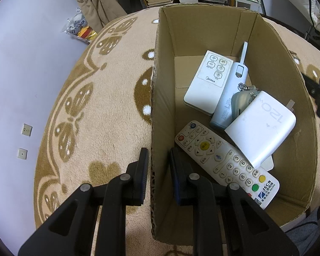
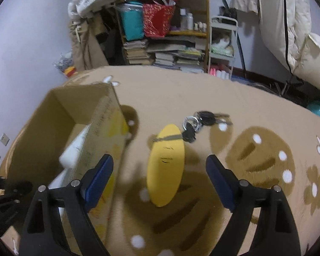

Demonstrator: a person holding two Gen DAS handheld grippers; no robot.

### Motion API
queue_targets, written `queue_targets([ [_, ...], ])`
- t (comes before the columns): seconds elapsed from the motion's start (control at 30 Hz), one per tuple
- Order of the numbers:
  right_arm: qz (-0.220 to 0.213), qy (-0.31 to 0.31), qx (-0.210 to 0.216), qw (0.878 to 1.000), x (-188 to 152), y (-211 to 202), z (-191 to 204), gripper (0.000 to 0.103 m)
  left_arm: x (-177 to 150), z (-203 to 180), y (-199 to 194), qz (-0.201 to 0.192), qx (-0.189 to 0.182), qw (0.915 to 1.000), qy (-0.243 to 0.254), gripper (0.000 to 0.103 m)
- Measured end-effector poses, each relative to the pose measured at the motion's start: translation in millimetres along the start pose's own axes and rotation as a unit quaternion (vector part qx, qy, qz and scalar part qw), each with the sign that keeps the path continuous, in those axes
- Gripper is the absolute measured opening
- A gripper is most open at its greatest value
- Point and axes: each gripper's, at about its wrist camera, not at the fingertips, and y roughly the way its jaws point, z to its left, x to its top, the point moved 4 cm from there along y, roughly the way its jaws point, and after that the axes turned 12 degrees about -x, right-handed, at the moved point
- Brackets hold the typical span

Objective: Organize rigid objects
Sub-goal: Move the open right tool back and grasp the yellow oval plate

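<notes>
straddling the cardboard box (image 1: 160, 98) wall, apparently to steady it, the left gripper (image 1: 159, 160) pinches its left edge while the right gripper (image 2: 160, 166) hovers spread wide over the yellow oval piece (image 2: 165, 166) and keys (image 2: 199, 121) on the blanket (image 2: 256, 111) beside the box.

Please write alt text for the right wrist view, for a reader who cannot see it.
The open right tongs hover over a yellow oval object lying on a tan blanket, with a bunch of keys just beyond it. A cardboard box stands to the left.
</notes>
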Motion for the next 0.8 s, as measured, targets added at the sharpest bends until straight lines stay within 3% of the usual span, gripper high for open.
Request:
queue_targets([
  [0.2,0.025,0.037,0.027,0.999,-3,17,-7,0.093,0,0,0,-0.001,0.000,1.0000,0.001,0.020],
  [0.8,0.053,0.026,0.009,0.998,-11,49,-3,0.093,1,0,-1,0.000,0.001,1.0000,0.002,0.020],
])
